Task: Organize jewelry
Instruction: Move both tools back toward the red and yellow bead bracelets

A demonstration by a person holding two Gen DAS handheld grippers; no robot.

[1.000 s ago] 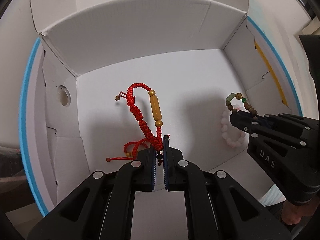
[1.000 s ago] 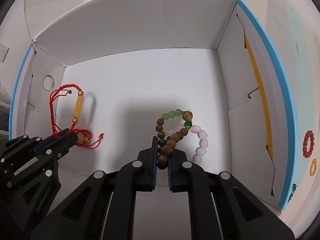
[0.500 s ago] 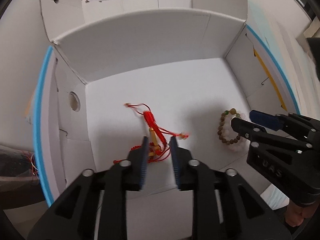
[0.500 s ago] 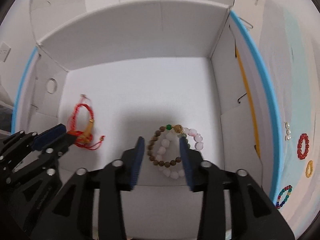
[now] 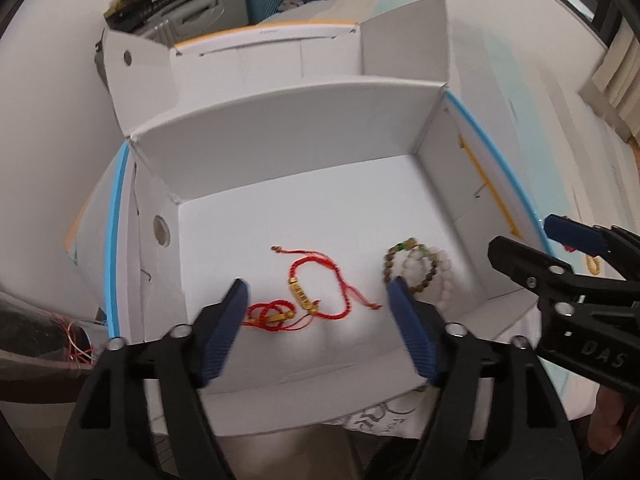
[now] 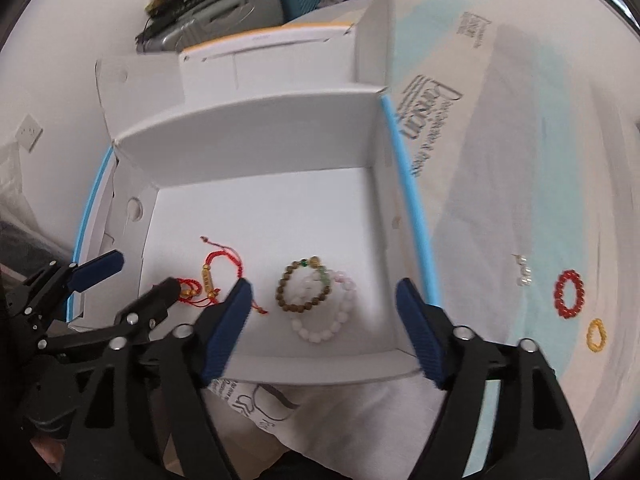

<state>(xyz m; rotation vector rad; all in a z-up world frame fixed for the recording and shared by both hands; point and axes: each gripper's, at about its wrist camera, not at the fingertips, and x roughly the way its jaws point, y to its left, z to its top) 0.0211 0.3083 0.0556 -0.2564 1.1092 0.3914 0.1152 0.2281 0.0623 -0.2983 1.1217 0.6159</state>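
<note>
Nearest, the left gripper and right gripper hover above the white cardboard box, jaws spread wide, just opened, nothing between them. On the box floor the red cord bracelets lie left; the brown bead bracelet overlaps the pink bead bracelet right. Outside, right, a red bead ring and yellow ring rest on the cover.

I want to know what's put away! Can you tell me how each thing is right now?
White cardboard box: open, flaps up.
Red cord bracelets: lying in box, released.
Brown wooden bead bracelet: in box, overlapping pink bead bracelet.
Red bead ring, yellow ring: outside.
Left gripper, right gripper: just opened, empty.
</note>
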